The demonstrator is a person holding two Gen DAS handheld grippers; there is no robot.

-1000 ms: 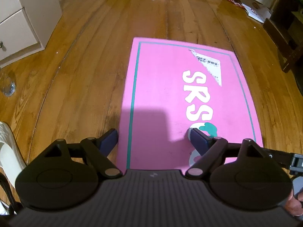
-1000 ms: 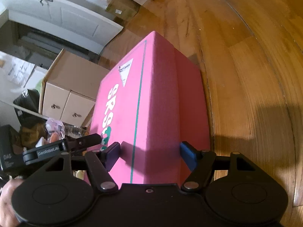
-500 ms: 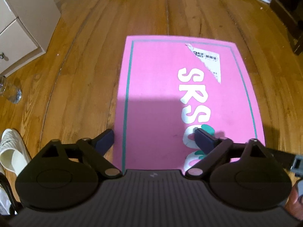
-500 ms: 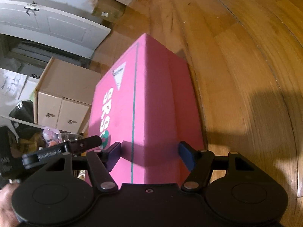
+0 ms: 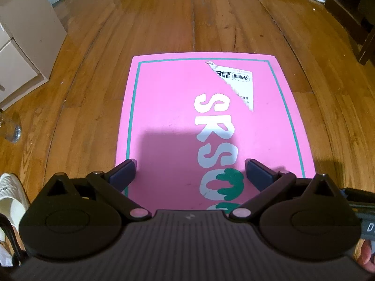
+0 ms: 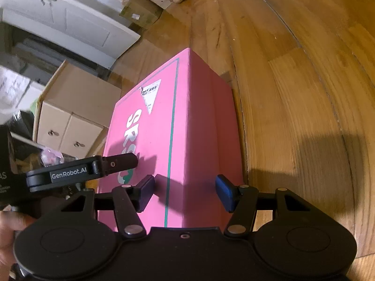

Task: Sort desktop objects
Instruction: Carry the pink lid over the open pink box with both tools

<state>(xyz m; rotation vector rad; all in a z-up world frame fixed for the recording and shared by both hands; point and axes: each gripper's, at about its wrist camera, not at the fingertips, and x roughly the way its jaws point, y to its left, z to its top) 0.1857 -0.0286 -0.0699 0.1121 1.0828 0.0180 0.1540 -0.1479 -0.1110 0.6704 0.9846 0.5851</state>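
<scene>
A pink box (image 5: 211,117) with white letters, a green border line and a torn white label stands on the wooden floor. My left gripper (image 5: 191,175) is open and hovers over the near end of its lid. In the right wrist view the same box (image 6: 192,126) shows its lid and right side wall. My right gripper (image 6: 185,190) is open and straddles the box's near right top edge. The left gripper (image 6: 117,161) shows there too, above the lid's near left part. Neither gripper holds anything.
A cardboard drawer cabinet (image 6: 70,107) stands left of the box and also shows in the left wrist view (image 5: 21,46). A white slipper (image 5: 9,199) lies at the lower left. A white door (image 6: 65,21) and dark furniture (image 5: 351,16) border the floor.
Both grippers have shifted a little over the box: the left one has moved further over the lid, and the right view has tilted. Both grippers stay open.
</scene>
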